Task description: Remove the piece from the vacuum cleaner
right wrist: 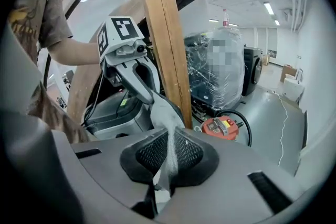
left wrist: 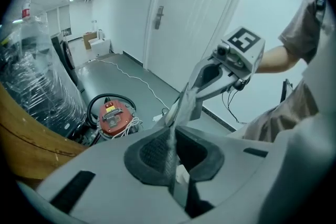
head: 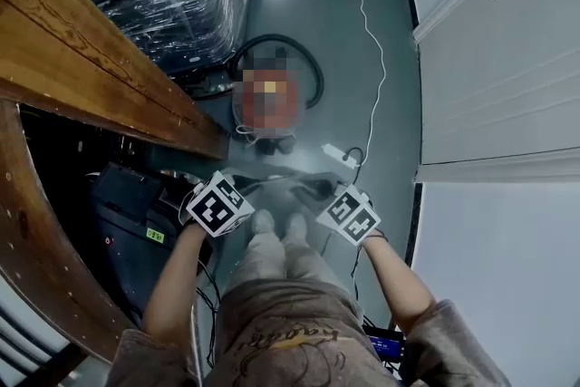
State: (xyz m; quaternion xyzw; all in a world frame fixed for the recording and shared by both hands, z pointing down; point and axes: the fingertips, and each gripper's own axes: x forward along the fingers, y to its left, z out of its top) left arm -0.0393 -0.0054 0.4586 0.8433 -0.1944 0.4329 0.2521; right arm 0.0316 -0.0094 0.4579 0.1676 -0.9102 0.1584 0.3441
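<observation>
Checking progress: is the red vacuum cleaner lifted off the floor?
No, the vacuum cleaner sits on the grey floor.

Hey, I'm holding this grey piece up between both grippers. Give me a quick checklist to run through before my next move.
1. Left gripper shut on the grey piece: ok.
2. Right gripper shut on the same piece: ok.
3. Piece free of the vacuum cleaner, which sits apart on the floor: ok.
4. Piece whole, nothing torn or left behind: cannot tell.
5. Floor by the feet free of snags: not ok, a white cable and a power strip lie close.
</observation>
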